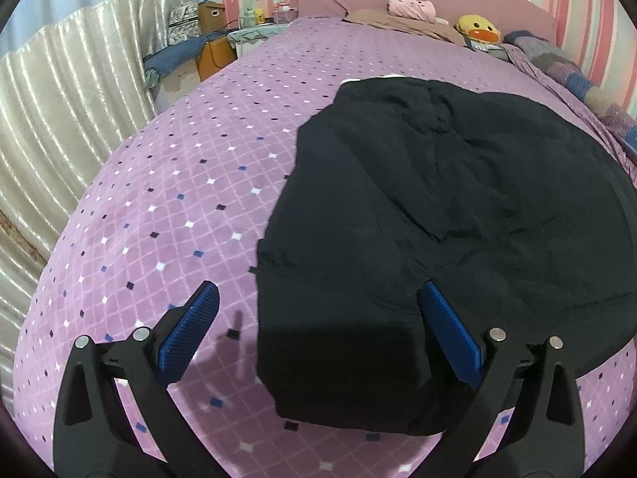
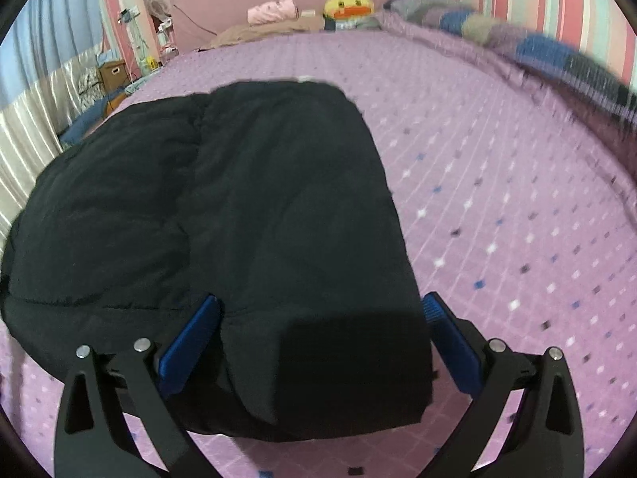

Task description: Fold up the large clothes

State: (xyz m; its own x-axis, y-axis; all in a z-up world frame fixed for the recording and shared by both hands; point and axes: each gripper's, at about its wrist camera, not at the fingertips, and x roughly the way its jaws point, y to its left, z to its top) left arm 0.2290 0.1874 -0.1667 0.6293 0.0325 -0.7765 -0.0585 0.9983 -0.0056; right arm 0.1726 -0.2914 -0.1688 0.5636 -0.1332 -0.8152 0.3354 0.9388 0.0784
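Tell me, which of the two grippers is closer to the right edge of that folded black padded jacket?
Right. The right gripper straddles the folded black padded jacket at its right edge, open; the left gripper straddles the jacket's left edge, also open, over the purple diamond-patterned bedspread.

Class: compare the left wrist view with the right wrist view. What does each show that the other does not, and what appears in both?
Only the left wrist view shows the left tool, open at the near left corner of the black garment.

Only the right wrist view shows the right tool, open at its near right corner.

Both show the garment on the purple patterned bedspread, the yellow duck plush, the folded pink cloth and the cream curtain.
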